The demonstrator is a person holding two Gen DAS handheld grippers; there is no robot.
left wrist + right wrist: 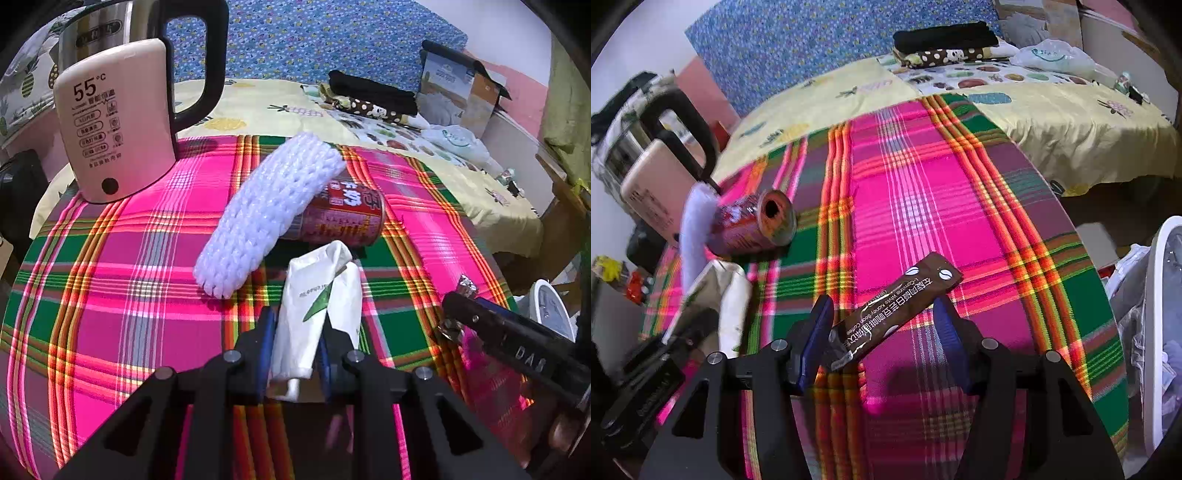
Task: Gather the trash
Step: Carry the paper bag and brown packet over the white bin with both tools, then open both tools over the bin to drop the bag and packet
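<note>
My left gripper [297, 325] is shut on a flattened white tube with a green mark [317, 306]; the tube also shows in the right wrist view [729, 295]. Beyond it on the plaid cloth [129, 240] lie a white foam net sleeve [266, 206] and a red can on its side [343, 218]. The can [757, 225] and the sleeve [696, 229] also show at the left of the right wrist view. My right gripper [882, 314] has its jaws wide apart around a brown coffee sachet [897, 306], which sits slanted between them. Whether the pads touch it is unclear.
A kettle with a pink body and black handle [114, 122] stands at the table's far left. A white bin with a bag [1160, 332] is at the right, off the table edge. Behind is a bed with a yellow sheet [1052, 122], folded cloth and a plastic bag.
</note>
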